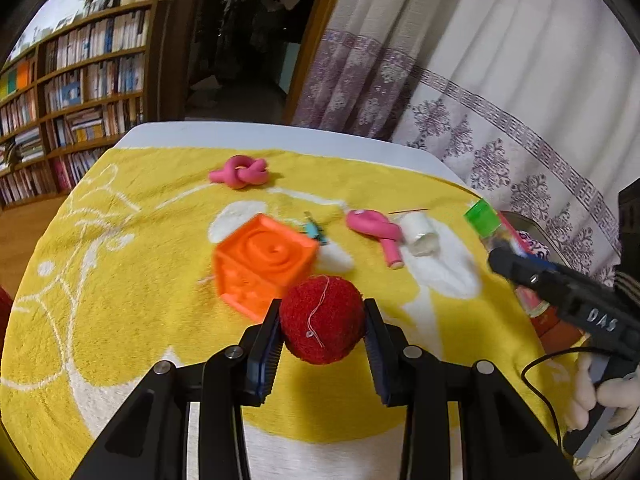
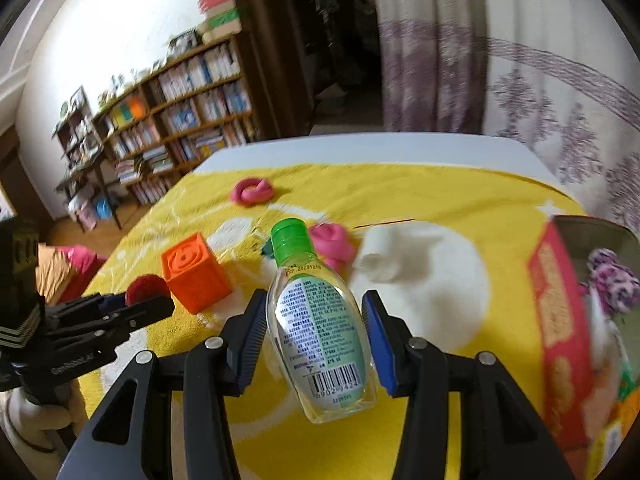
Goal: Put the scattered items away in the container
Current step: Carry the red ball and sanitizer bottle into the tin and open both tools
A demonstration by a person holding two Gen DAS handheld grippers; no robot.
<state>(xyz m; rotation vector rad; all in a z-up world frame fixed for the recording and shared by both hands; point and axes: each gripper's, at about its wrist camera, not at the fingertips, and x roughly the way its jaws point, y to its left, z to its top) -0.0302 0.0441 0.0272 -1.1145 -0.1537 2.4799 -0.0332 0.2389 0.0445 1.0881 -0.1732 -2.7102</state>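
Note:
My left gripper is shut on a red fuzzy ball just above the yellow towel. My right gripper is shut on a clear sanitizer bottle with a green cap and holds it above the towel. In the left wrist view the right gripper and its bottle are at the right, near the container. The red tin container stands at the right and holds a purple patterned ball. An orange cube, two pink knots and a white roll lie on the towel.
A small teal clip lies behind the cube. The white table ends just past the towel. A bookshelf stands at the far left, a curtain at the right. A thin stick lies by the white roll.

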